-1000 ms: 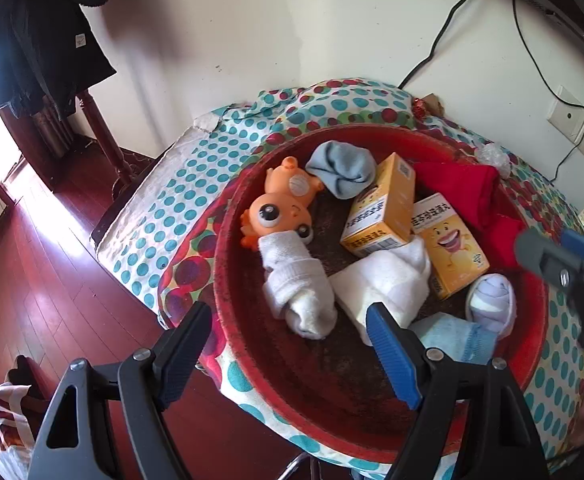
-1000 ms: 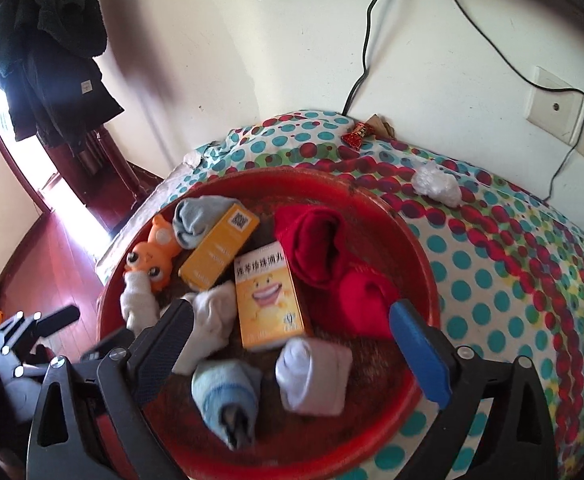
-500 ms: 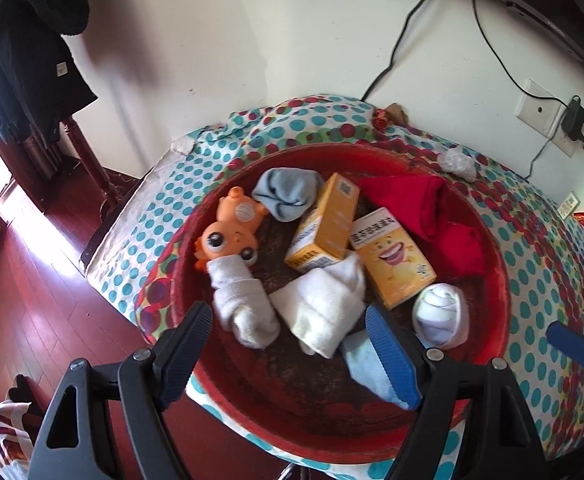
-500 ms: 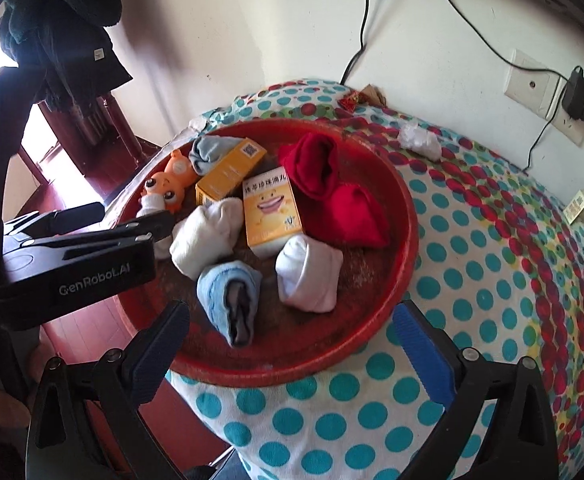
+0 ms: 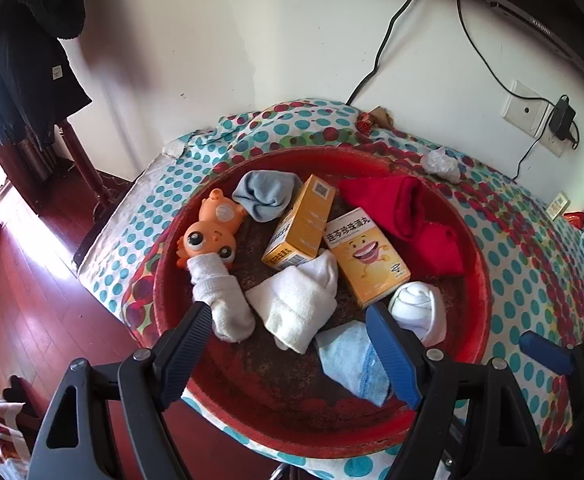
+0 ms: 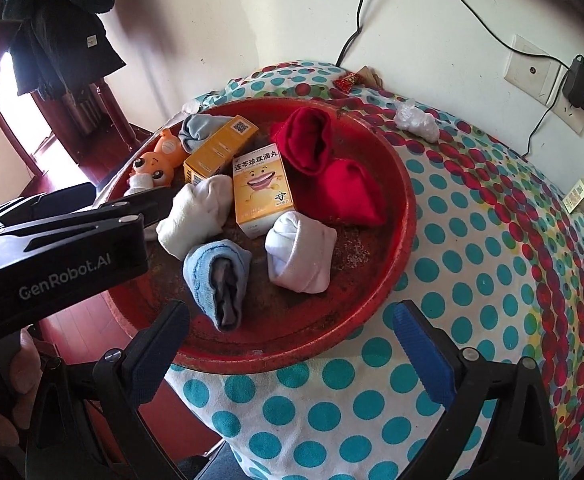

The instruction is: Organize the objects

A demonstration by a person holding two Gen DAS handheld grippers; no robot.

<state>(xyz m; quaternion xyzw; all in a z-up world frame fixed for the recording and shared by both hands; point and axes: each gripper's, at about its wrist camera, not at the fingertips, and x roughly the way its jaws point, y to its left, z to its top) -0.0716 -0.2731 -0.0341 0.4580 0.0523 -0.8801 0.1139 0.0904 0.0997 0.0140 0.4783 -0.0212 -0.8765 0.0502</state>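
Observation:
A round red tray (image 5: 480, 280) (image 6: 404, 216) holds an orange toy (image 5: 212, 232) (image 6: 160, 156), two yellow boxes (image 5: 364, 256) (image 5: 300, 224) (image 6: 262, 188), two red socks (image 5: 404, 208) (image 6: 348, 192), white rolled socks (image 5: 220, 292) (image 5: 296, 304) (image 5: 420, 308) (image 6: 300, 252), a grey-blue sock (image 5: 264, 192) and a light blue sock (image 5: 352, 360) (image 6: 220, 276). My left gripper (image 5: 292, 344) is open and empty above the tray's near rim. My right gripper (image 6: 292, 344) is open and empty over the near rim, right of the left gripper (image 6: 72, 240).
The tray sits on a polka-dot cloth (image 6: 492, 260) over a small table. A crumpled white wrapper (image 6: 416, 120) and a red wrapper (image 6: 348, 80) lie by the wall. Wall sockets and cables (image 6: 572, 80) are behind. Red wood floor (image 5: 32, 300) lies left.
Both grippers have pulled back and up from the tray. The whole tray now shows in both views. The right gripper has shifted rightward over the cloth.

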